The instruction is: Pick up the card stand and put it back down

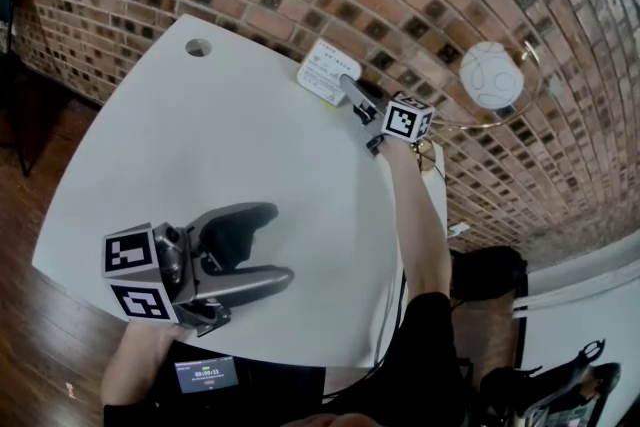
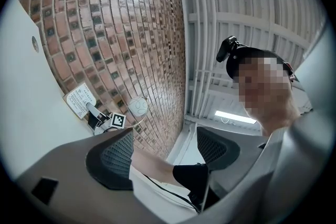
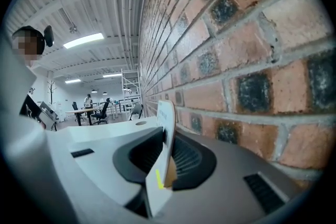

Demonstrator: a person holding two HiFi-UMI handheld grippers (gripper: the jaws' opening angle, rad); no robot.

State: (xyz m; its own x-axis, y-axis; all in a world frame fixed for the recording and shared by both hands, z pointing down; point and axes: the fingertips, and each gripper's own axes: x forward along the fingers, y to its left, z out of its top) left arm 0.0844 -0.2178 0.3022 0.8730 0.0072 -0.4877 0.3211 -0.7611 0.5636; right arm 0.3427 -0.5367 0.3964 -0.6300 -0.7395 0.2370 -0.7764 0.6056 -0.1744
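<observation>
One card stand, one table, two grippers, stand between the right gripper's slightly parted jaws, left gripper spread wide, empty.

The card stand is a thin white card with rounded corners, printed with small text too fine to read. It stands on edge on the white table, at that table's far edge. Seen edge-on, it shows a yellow mark and a brownish piece near its foot.
</observation>
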